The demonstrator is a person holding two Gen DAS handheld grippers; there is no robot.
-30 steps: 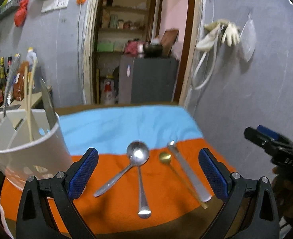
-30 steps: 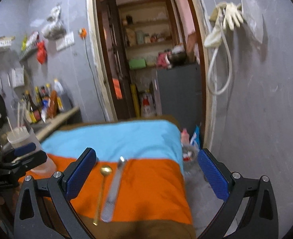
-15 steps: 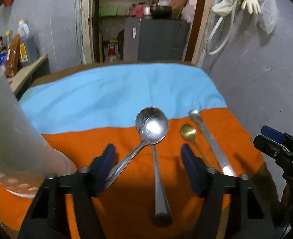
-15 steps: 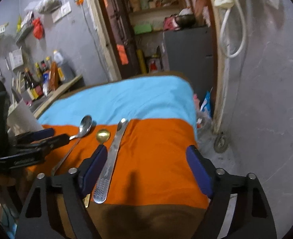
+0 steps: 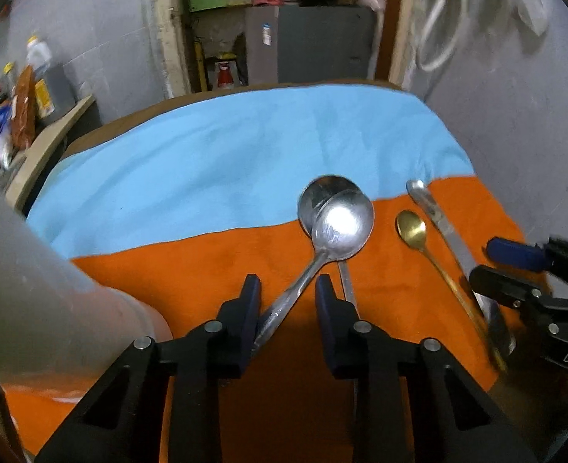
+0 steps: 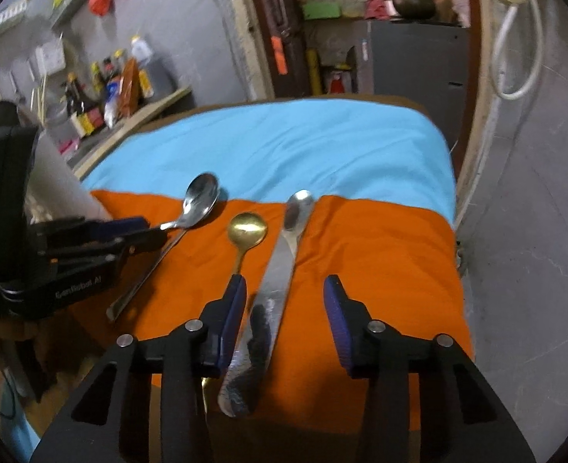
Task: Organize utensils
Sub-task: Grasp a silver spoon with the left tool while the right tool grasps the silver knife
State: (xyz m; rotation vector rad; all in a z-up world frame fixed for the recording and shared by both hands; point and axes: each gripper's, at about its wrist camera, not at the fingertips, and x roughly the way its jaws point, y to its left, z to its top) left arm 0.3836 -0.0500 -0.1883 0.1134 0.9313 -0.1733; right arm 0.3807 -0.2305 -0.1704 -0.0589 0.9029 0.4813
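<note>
While my left gripper (image 5: 288,289) sits low over the orange part of the cloth (image 5: 214,266), its two blue fingers (image 5: 251,301) are close together with the handle of a big silver spoon (image 5: 342,227) running between them. The left finger touches the handle, but a small gap shows on the other side, so I cannot tell if I am really squeezing it. That spoon's round bowl lies on top of the bowl of a second silver spoon (image 5: 315,193), and the second spoon's thin handle runs back under my right finger. A tall white cup (image 5: 33,289) stands just beside my left gripper.

My right gripper (image 6: 284,308) has its fingers (image 6: 234,308) spread wide and holds nothing. A flat silver knife (image 6: 274,281) lies between them on the orange cloth, its rough end near me and its rounded end pointing away. A little gold spoon (image 6: 247,228) lies just to the left of the knife, and its thin handle goes under my left finger.

Farther off, the cloth turns blue (image 6: 284,146). Past the table is a shelf with bottles (image 6: 106,88) and a grey cabinet (image 6: 419,58) in a doorway.
</note>
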